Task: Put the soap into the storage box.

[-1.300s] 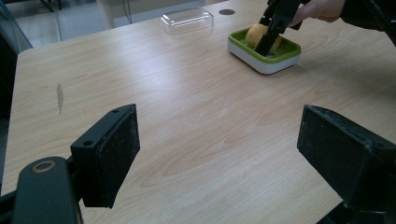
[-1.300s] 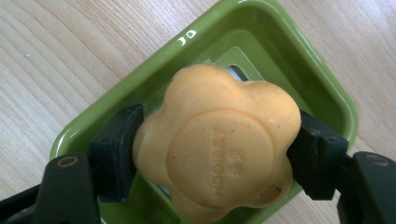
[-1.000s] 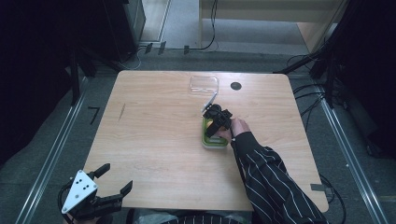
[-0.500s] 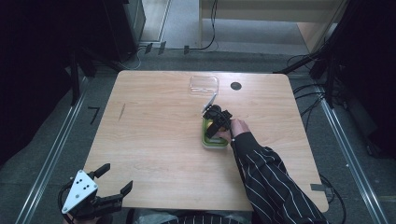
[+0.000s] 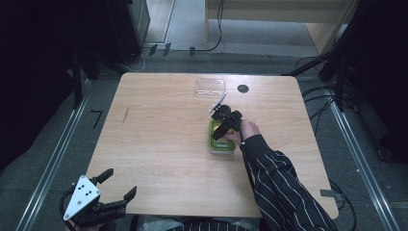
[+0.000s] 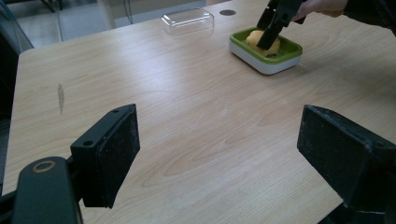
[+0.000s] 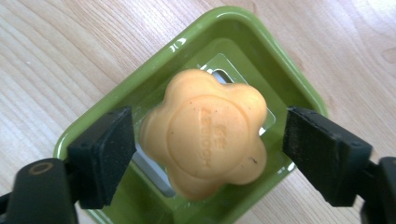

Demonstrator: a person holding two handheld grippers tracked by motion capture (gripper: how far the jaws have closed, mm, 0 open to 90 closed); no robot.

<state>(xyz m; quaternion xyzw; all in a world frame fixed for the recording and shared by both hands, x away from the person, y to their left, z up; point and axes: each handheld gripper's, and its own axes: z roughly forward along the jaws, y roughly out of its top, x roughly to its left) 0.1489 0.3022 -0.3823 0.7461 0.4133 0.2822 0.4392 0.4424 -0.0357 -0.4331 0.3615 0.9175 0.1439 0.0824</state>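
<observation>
Soap (image 7: 205,133) in green dish (image 7: 275,70) | right gripper (image 7: 205,154) just opened, straddling soap | left gripper (image 6: 224,154) wide

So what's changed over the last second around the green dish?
The right gripper has just been opening its jaws; the orange flower-shaped soap lies between them in the green soap dish, apparently released. The left gripper, clear plastic lid and dish stayed put.

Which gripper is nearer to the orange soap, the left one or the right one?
Right. The right gripper is over the soap in the green dish, jaws on either side. The left gripper is far off, past the table's near left corner.
</observation>
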